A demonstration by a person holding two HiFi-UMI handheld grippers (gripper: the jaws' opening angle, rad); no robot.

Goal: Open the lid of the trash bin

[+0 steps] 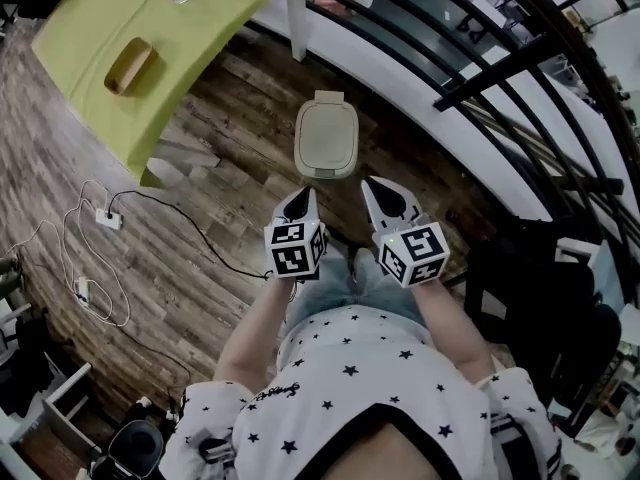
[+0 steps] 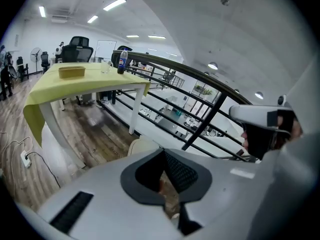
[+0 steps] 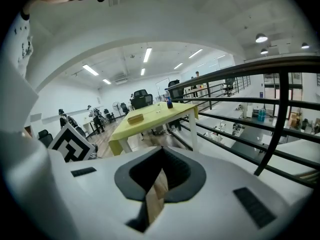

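A beige trash bin [image 1: 325, 136] stands on the wooden floor ahead of me, its lid down. Both grippers hover short of it, nearer to me and touching nothing. My left gripper [image 1: 302, 196] points at the bin's near left corner and my right gripper [image 1: 378, 190] at its near right side. In the left gripper view the jaws [image 2: 162, 153] meet at their tips with nothing between them, and a sliver of the bin [image 2: 141, 145] shows just past them. The right gripper [image 3: 162, 152] looks the same, jaws together and empty; the bin is hidden there.
A yellow-green table [image 1: 150, 28] with a small wooden box [image 1: 130, 65] stands to the left, one white leg [image 1: 296, 18] behind the bin. A black railing [image 1: 480, 78] runs along the right. A power strip and cable [image 1: 107, 218] lie on the floor at left.
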